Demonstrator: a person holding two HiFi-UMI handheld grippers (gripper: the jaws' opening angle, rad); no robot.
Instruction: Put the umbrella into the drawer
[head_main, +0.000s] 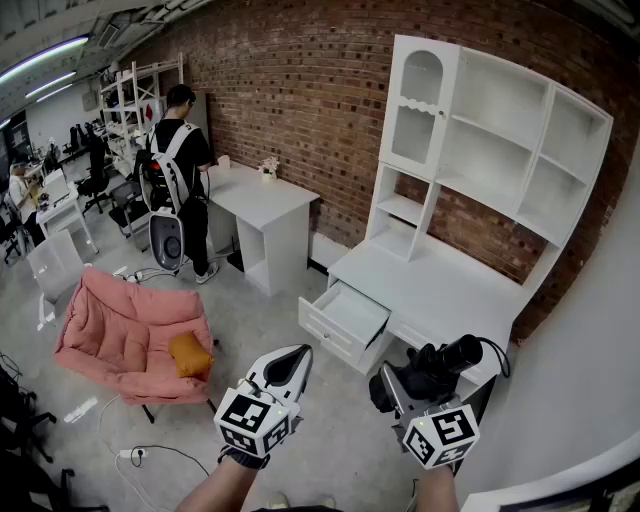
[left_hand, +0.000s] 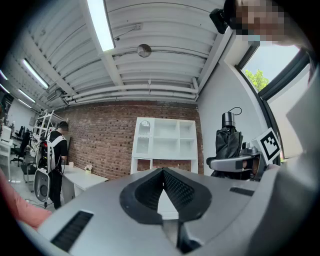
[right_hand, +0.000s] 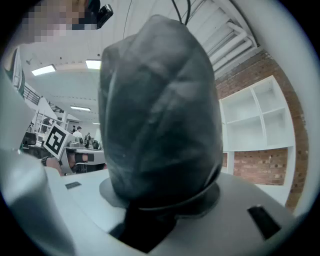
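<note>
A folded black umbrella (head_main: 441, 361) is clamped in my right gripper (head_main: 402, 386), whose jaws are shut on its fabric. In the right gripper view the umbrella (right_hand: 160, 115) fills the middle and hides what lies ahead of the right gripper (right_hand: 160, 202). My left gripper (head_main: 291, 362) hangs beside it to the left, shut with nothing between its jaws. The left gripper view shows the left gripper (left_hand: 162, 172) with its tips meeting, and the umbrella (left_hand: 228, 142) off to the right. An open white drawer (head_main: 346, 318) sticks out of the white desk (head_main: 440, 292), ahead of both grippers and below them.
A white shelf hutch (head_main: 480, 140) stands on the desk against the brick wall. A pink chair (head_main: 130, 335) with an orange cushion (head_main: 190, 354) is at the left. Farther back are a second white desk (head_main: 262, 203), a person (head_main: 185, 165) and floor cables (head_main: 140, 455).
</note>
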